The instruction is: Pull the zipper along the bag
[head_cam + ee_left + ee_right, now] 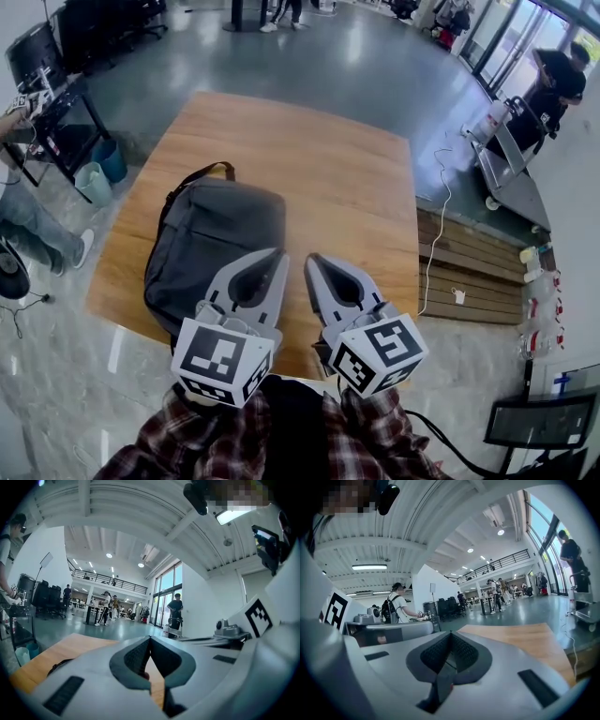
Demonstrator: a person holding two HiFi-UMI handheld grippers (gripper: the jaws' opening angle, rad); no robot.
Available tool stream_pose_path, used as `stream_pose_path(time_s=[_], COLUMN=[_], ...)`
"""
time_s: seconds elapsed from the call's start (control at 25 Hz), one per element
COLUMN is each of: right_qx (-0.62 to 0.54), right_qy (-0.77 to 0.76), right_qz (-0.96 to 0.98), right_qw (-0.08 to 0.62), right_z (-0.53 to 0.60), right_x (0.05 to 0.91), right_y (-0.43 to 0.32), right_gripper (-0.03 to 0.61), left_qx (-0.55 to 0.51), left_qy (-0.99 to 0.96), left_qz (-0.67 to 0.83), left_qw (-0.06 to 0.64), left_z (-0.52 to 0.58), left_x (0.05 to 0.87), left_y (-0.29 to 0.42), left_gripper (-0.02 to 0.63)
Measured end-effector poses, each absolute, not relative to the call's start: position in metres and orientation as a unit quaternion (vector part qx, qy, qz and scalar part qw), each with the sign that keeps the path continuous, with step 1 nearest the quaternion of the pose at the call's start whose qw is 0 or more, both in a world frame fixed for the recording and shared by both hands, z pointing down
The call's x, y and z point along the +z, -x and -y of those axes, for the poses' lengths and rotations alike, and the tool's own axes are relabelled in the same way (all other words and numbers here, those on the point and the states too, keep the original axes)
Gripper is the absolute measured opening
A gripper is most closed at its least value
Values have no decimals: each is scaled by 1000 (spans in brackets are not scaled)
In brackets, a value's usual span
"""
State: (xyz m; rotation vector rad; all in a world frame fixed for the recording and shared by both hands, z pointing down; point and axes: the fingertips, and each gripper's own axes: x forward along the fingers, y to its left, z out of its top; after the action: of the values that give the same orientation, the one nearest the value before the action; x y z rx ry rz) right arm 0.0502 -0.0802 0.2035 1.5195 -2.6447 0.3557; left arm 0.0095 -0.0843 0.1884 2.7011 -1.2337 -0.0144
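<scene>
A dark grey bag [216,234] with a black strap [211,171] lies flat on the left half of the wooden table [347,169]. My left gripper [278,254] hovers over the bag's near right corner, shut and holding nothing. My right gripper [312,260] is beside it, just right of the bag, also shut and empty. In the left gripper view the jaws [150,639] meet at the tips, with the table [70,648] beyond. In the right gripper view the jaws [450,634] are closed too, above the tabletop [525,639]. The zipper pull is not discernible.
Blue bins [101,169] and a seated person [28,220] are at the table's left. To the right are a low wooden platform [469,272], a white cable [436,225], and a person at a cart [511,159]. Other people stand far off in the hall.
</scene>
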Motion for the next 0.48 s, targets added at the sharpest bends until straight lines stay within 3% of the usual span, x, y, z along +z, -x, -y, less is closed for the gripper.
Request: stream_pose_path(time_s=[0.48], right_qx=[116], right_qy=[-487], right_qz=[865], right_qw=[37], right_z=[71], right_x=[203], right_y=[-43], right_gripper=[11], left_qx=[-4], left_qy=[-908], left_qz=[409], left_qw=[89], left_z=[79], left_x=[190], left_y=[-10], left_gripper=[11])
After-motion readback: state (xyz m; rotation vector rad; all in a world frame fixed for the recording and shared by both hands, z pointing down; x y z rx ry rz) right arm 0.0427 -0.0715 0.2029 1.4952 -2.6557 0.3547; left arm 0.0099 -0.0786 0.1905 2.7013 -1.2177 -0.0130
